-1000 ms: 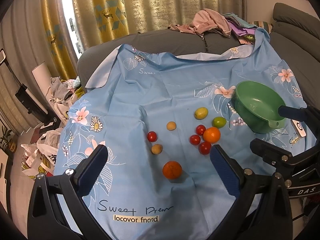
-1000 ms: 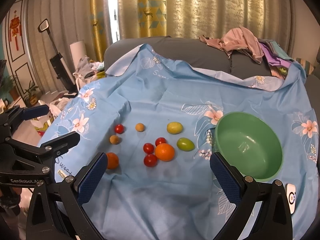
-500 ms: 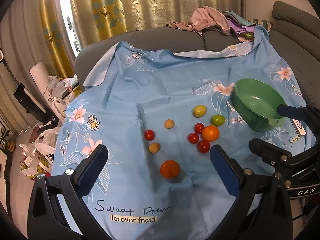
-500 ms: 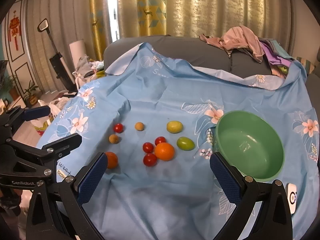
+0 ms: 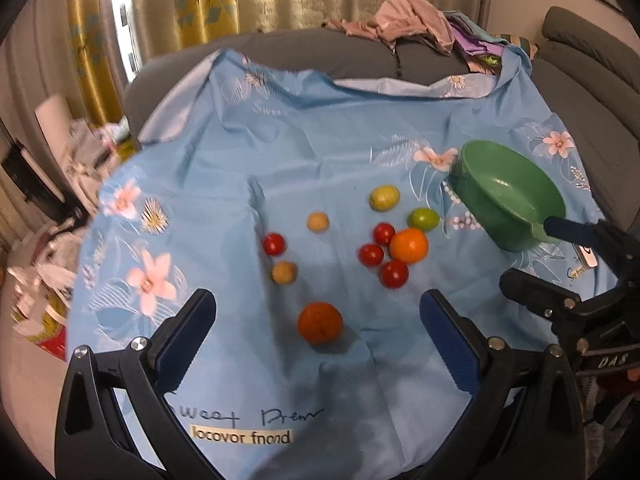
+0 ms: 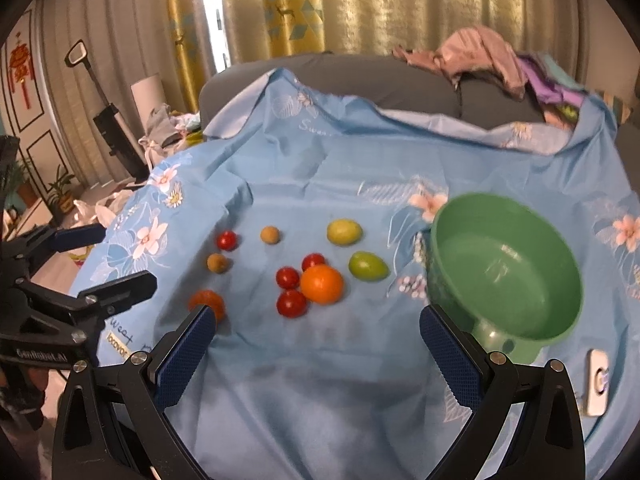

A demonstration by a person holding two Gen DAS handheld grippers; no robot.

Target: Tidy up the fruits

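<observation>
Several fruits lie on a blue flowered cloth (image 5: 320, 152): a dark orange (image 5: 319, 323) nearest me, a bright orange (image 5: 409, 245) among three red tomatoes, two green fruits (image 5: 384, 197), two small tan fruits and a lone tomato (image 5: 274, 243). An empty green bowl (image 5: 508, 196) stands to the right. My left gripper (image 5: 316, 332) is open and empty, hovering just over the dark orange. My right gripper (image 6: 316, 340) is open and empty, short of the bright orange (image 6: 322, 284), with the bowl (image 6: 504, 268) to its right.
The cloth covers a grey sofa (image 5: 360, 56) with a heap of clothes (image 5: 412, 28) on its back. A small white remote (image 6: 598, 382) lies by the bowl. Clutter and bags lie on the floor at the left (image 5: 44, 280).
Both grippers have moved forward and down toward the fruits. The dark orange now sits between my left fingers' line of view. Nothing has been grasped.
</observation>
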